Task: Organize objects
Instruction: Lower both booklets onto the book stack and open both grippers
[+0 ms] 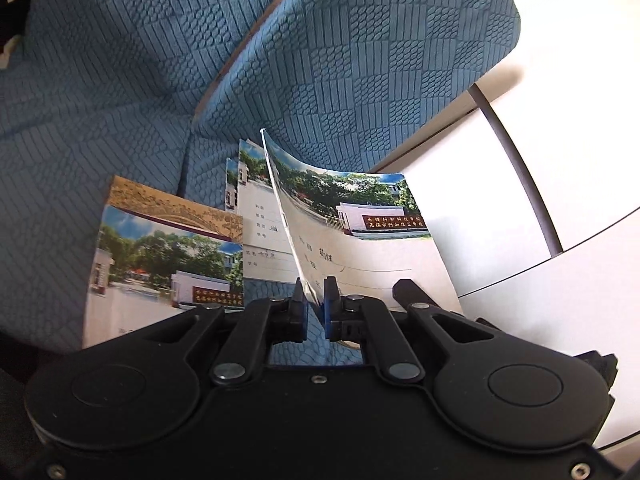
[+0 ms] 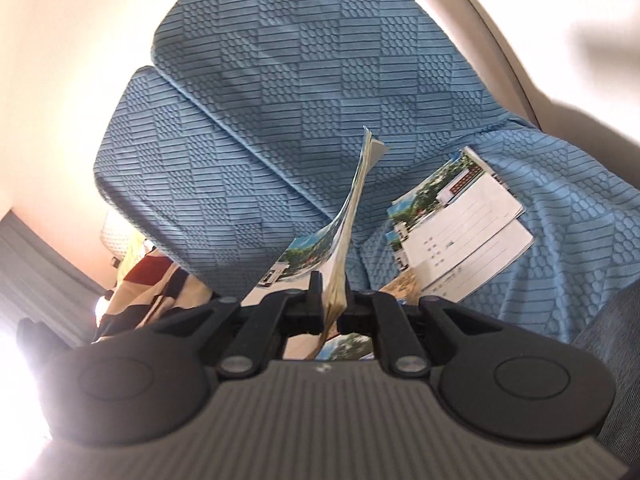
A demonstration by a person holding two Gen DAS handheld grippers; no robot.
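Two thin notebooks pinched and lifted off the blue sofa.
Left gripper (image 1: 316,300) clamps a glossy, bowed notebook (image 1: 360,240); right gripper (image 2: 330,300) clamps a curling notebook (image 2: 352,216) edge-on. More flat notebooks (image 2: 460,240) lie overlapping on the quilted, embossed sofa cover (image 1: 120,100), near the back cushions.

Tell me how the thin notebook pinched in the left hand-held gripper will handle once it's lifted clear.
Probably floppy: the notebook already bows, pinched only at its lower edge by the left hand-held gripper. Likely light, since a narrow pinch carries it. Its glossy cover may slip, and it could sag or flap on the way.
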